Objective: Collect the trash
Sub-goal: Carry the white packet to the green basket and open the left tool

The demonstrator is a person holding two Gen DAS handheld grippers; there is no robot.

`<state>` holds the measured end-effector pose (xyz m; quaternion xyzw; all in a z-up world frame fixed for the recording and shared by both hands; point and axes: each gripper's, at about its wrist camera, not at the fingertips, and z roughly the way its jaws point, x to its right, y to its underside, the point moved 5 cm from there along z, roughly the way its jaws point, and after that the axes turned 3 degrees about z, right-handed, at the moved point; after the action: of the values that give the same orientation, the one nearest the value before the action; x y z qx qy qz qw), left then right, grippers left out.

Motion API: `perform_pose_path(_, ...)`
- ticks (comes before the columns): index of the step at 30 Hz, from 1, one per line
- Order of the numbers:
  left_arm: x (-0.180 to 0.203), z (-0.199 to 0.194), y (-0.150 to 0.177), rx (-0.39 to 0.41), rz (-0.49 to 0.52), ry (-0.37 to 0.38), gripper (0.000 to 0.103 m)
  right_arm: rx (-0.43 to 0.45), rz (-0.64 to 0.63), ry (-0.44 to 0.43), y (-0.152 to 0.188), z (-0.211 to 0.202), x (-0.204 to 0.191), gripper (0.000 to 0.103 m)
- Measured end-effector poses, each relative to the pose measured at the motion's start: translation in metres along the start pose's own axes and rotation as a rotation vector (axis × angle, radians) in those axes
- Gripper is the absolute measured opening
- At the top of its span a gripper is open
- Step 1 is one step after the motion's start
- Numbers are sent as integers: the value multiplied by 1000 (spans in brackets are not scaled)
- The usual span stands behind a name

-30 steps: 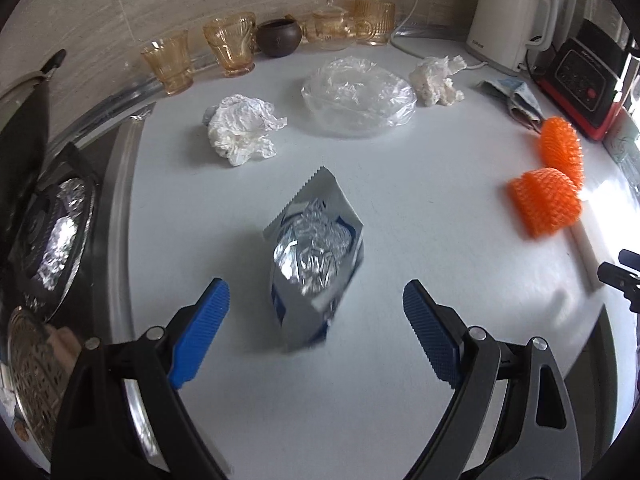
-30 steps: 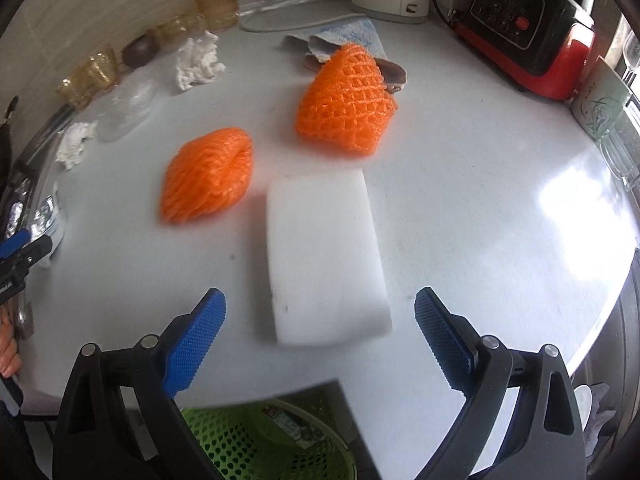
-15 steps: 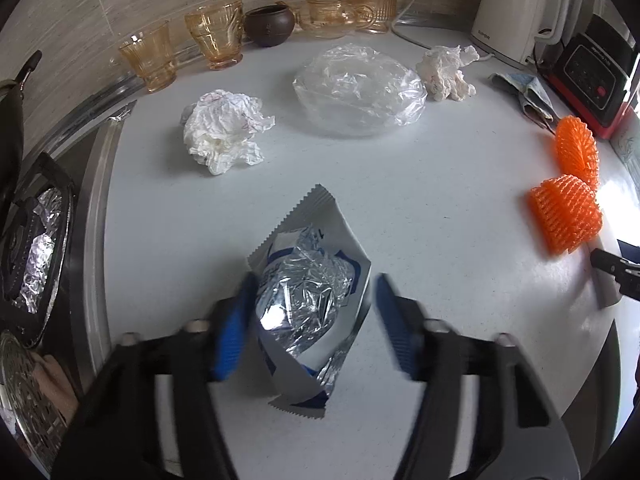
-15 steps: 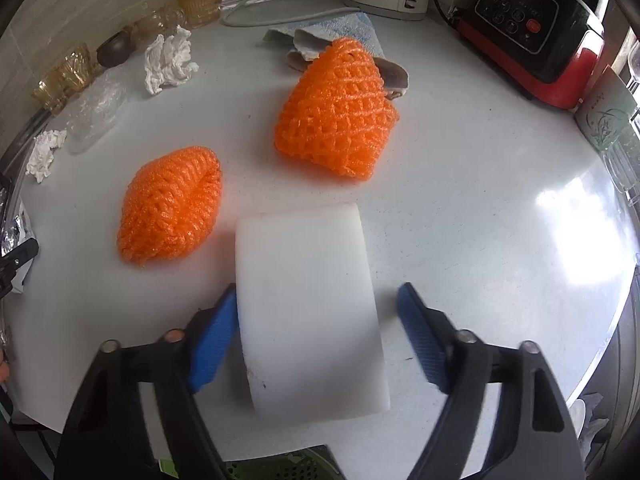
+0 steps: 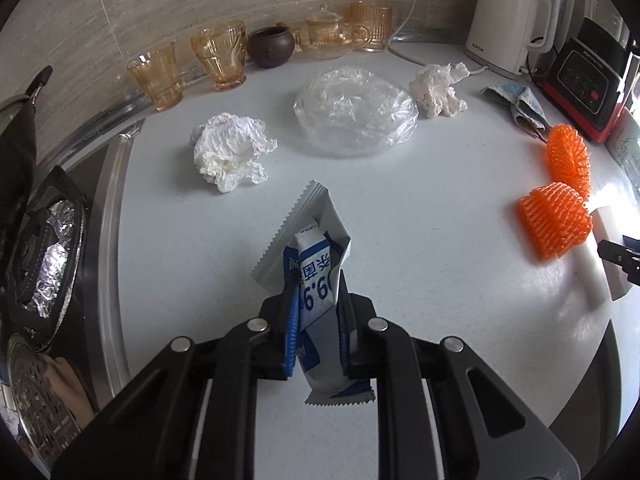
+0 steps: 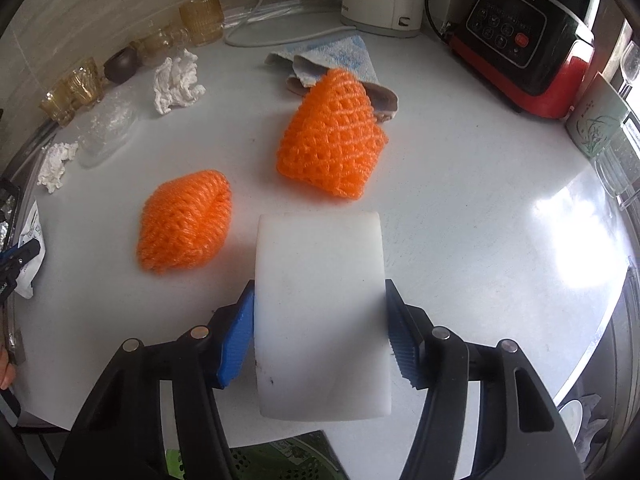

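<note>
My left gripper [image 5: 316, 308] is shut on a silver and blue foil wrapper [image 5: 316, 276], squeezed flat between the blue pads. My right gripper [image 6: 320, 312] is shut on a white foam block [image 6: 320, 300] at the counter's front edge. Two orange foam nets [image 6: 186, 220] [image 6: 332, 144] lie just beyond the block. A crumpled white paper [image 5: 230, 152], a clear plastic bag [image 5: 354, 114] and a crumpled tissue [image 5: 438, 90] lie farther back on the white counter [image 5: 420, 260].
Amber glasses [image 5: 218, 60] and a brown pot [image 5: 272, 46] line the back wall. A white kettle [image 5: 506, 16], a red and black cooker [image 6: 528, 40] and a blue cloth [image 6: 336, 56] stand at the right. A stove [image 5: 44, 240] is at the left. A green basket [image 6: 272, 460] sits below the counter edge.
Both grippers moved forward and closed. The left shut on the foil wrapper and crushed it narrow. The right shut on the sides of the white foam block.
</note>
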<state>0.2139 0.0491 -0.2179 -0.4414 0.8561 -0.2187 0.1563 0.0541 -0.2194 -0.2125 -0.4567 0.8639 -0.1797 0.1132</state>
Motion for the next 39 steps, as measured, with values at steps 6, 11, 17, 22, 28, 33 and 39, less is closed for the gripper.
perform_pose_path(6, 5, -22, 2, 21, 1, 11, 15, 30, -6, -18, 7, -28, 0, 61)
perform_pose_path(11, 25, -57, 16, 41, 39, 70, 15, 54, -25, -52, 31, -62, -4, 61)
perform_pose_path(17, 74, -91, 49, 20, 111, 178, 15, 68, -69, -104, 75, -101, -15, 61)
perform_pose_path(22, 125, -113, 87, -15, 192, 279, 15, 56, -100, -139, 119, -123, -20, 61)
perform_pose_path(28, 171, -124, 125, -60, 289, 343, 15, 8, -104, -164, 163, -130, -6, 61)
perform_pose_path(33, 197, -125, 153, -97, 340, 368, 15, 4, -119, -165, 177, -136, 6, 61)
perform_pose_path(39, 214, -113, 180, -187, 309, 405, 16, 11, -139, -187, 185, -143, 14, 61)
